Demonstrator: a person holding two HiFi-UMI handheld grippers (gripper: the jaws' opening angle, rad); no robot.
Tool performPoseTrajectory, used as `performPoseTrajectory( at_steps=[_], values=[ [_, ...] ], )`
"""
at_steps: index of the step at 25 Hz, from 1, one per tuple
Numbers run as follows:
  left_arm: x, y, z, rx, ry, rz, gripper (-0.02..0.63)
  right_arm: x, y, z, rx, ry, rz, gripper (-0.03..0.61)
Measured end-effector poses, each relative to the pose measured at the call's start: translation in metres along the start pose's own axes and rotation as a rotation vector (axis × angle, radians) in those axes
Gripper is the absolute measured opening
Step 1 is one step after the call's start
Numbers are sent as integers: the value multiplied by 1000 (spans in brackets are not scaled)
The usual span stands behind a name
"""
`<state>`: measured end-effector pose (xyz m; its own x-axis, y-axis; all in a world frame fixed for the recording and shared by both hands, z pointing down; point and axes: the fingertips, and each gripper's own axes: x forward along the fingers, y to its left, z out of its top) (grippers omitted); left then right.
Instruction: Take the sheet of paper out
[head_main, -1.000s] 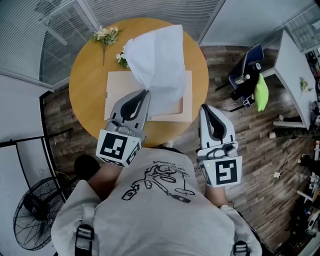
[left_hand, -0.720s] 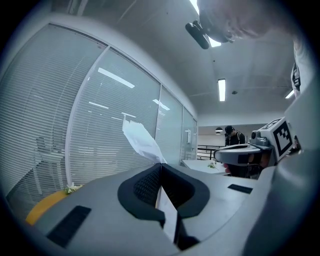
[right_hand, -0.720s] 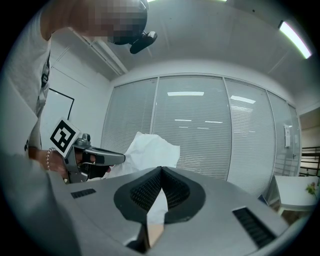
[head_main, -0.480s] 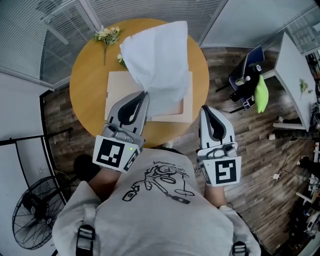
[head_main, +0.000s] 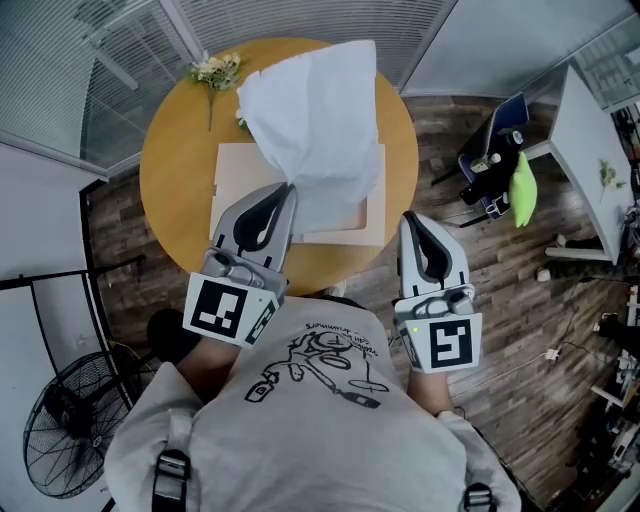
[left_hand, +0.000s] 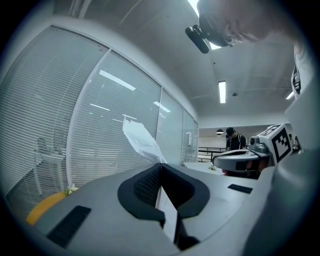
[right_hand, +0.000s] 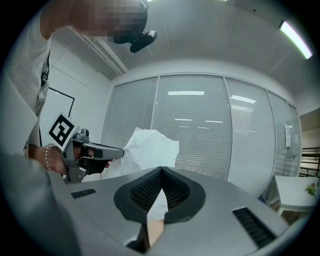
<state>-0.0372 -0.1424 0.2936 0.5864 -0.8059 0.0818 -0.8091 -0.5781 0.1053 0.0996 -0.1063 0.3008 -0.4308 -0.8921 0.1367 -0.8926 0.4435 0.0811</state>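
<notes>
Paper sheet (head_main: 318, 115) stands crumpled above the flat beige box (head_main: 232, 165) on the round counter (head_main: 168, 140), its lower corner clenched in the left tongs (head_main: 291, 187); right tongs (head_main: 411, 217) closed, empty.

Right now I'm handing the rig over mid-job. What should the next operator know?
Left gripper: shut on an edge of the crumpled white sheet of paper, which is raised above the flat beige cardboard box on the round wooden table.
Right gripper: shut, holding nothing, off the table's near edge.
Done: sheet gripped and lifted.
Left: carry the sheet fully clear of the box. Whether its lower edge is already free cannot be told.
</notes>
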Motion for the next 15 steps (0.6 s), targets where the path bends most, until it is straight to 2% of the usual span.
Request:
performPoseTrajectory(
  at_steps=[15],
  values=[
    [2,2,-5,-3,9,0,20,4,0,-3,-1,1,3,6]
  ],
)
